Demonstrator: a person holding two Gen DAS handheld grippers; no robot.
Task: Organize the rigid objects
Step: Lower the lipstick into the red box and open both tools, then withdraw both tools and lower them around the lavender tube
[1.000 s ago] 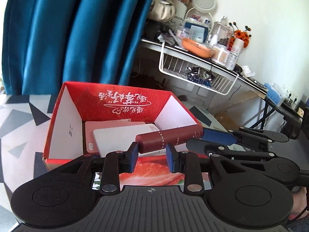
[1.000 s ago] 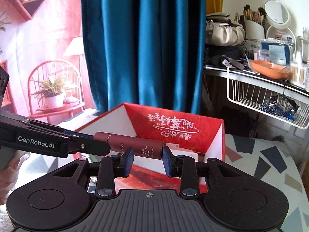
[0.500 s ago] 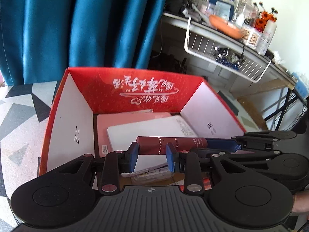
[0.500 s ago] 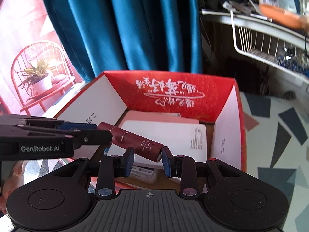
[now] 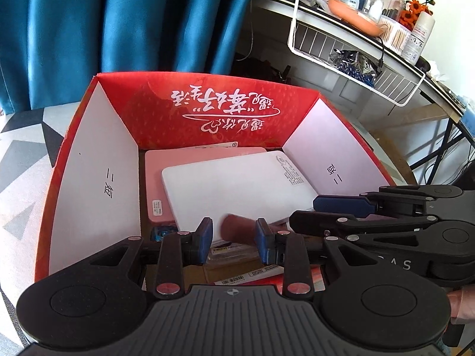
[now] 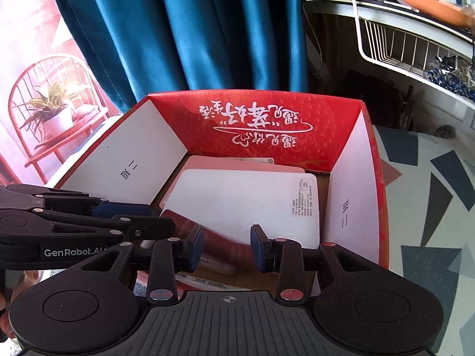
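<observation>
- The left gripper [image 5: 234, 234] and the right gripper [image 6: 227, 244] both point down into an open red box [image 5: 95, 178] from its near side.
- The box stands on the patterned tabletop [image 6: 430, 207], with its far wall toward the edge by the blue curtain [image 5: 118, 29].
- The dark red tube [image 5: 239, 229] is low inside the box at its near end, over the near edge of a white case [image 5: 237, 184]. That case lies on a pink case [image 5: 154, 175].
- The left jaws stand narrow with the blurred tube between them. I cannot tell whether the pads press on it.
- The right jaws are opening, and the same blurred tube runs aslant between them.
- 1 wire basket [image 5: 341, 50] hangs under a cluttered shelf on the right.
</observation>
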